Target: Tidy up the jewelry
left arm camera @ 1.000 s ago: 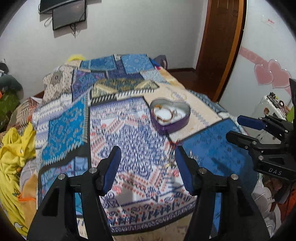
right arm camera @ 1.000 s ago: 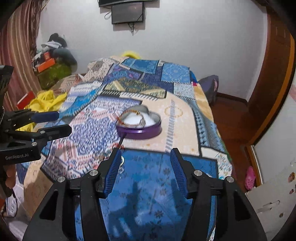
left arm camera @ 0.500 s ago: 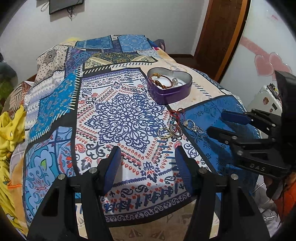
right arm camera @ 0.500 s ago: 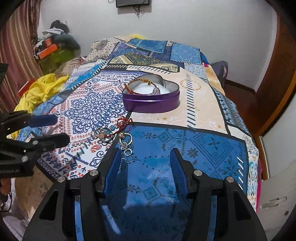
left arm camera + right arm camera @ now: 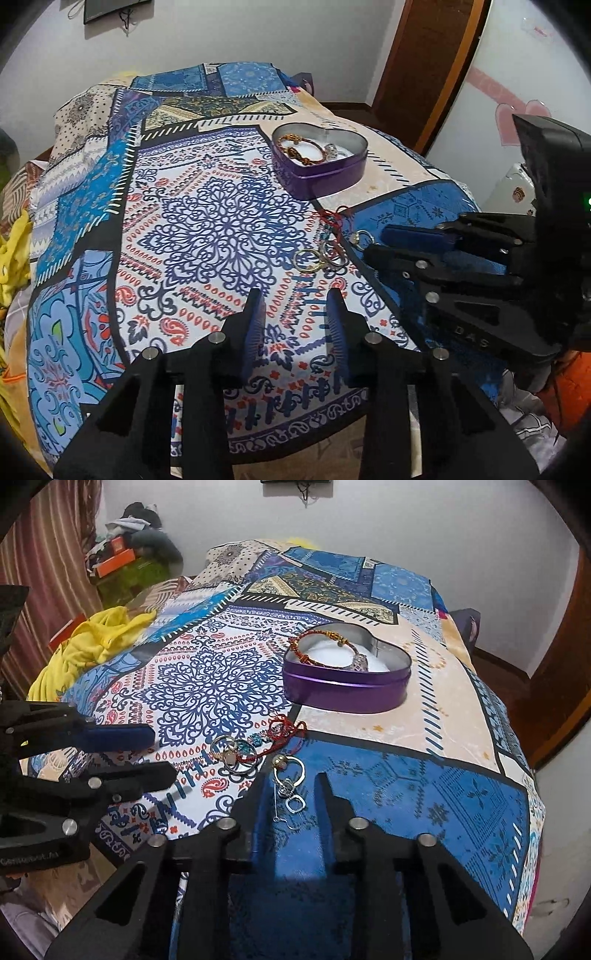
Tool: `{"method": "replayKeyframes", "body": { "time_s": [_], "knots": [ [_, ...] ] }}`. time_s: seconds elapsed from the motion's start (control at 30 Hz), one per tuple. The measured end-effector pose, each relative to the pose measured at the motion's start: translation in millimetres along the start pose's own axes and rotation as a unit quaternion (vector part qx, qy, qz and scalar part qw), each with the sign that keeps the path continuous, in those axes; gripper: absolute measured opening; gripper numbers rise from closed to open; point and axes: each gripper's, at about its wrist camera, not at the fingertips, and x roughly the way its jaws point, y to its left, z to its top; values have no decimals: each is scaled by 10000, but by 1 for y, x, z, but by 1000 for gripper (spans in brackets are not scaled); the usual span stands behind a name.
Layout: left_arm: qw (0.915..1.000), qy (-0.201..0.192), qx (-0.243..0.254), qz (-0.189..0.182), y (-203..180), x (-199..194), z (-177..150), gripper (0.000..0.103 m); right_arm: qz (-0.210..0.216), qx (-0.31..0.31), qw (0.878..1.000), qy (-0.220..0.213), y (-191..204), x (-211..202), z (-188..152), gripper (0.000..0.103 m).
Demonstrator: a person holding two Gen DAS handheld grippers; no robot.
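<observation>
Over the last second we have brought both grippers down and in toward the bedspread (image 5: 388, 738), and both have narrowed from a wide spread to a smaller gap, so we judge the approach is done and a pick is about to start. Our right gripper (image 5: 288, 786) now straddles the silver earring (image 5: 290, 784) lying on the blue patch, fingers parted and gripping nothing yet. Our left gripper (image 5: 295, 306) hangs just short of the gold rings (image 5: 319, 258), also parted and empty. The loose jewelry lies in a small cluster near the bed's front edge: the interlinked rings, a red cord bracelet (image 5: 284, 733) with teal beads touching them, and the earring with its thin wire and small square drop just beside. The purple heart tin (image 5: 347, 690) sits farther back, well apart from the cluster, lid off, with a red and gold beaded bracelet (image 5: 317, 648) already resting inside on white padding.
</observation>
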Motion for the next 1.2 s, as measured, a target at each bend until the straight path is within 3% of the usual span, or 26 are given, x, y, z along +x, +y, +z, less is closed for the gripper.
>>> {"method": "replayKeyframes", "body": {
  "time_s": [0.13,0.57,0.9,1.2],
  "knots": [
    [9999,9,40,-100,-3,3,3,29,27,36,10000,-61,-3,-3,0,9],
    [9997,-45,118,-227,-17,19,25,29,-52,267,9985,-467,-21,-28,5,9],
    [9997,-6,155,-200,-19,29,31,2,-154,495,9970,-570,-38,-36,3,9],
    [9994,-245,113,-225,-18,13,33,0,-170,525,9961,-688,-39,-42,6,9]
  ]
}}
